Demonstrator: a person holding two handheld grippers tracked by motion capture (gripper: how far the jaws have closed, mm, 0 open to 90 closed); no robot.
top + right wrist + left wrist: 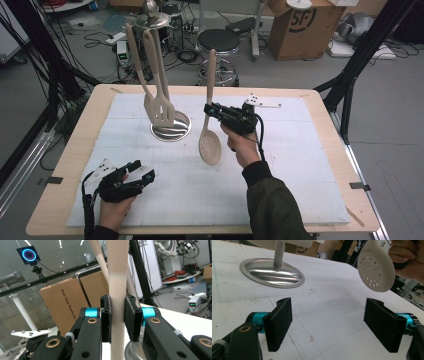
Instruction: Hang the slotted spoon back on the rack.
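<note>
While two utensils already hung from the stand (165, 125), the right gripper (214, 111) carried the slotted spoon (209, 145) upright above the white mat (280, 170), bowl down and handle up, likely so its top end could meet the rack's hooks. Its jaws were clamped on the spoon's handle (117, 315), pads pressing both sides. Over at the near left, the left gripper (141, 170) rested low by the mat with jaws spread wide apart, holding nothing, probably waiting its turn.
</note>
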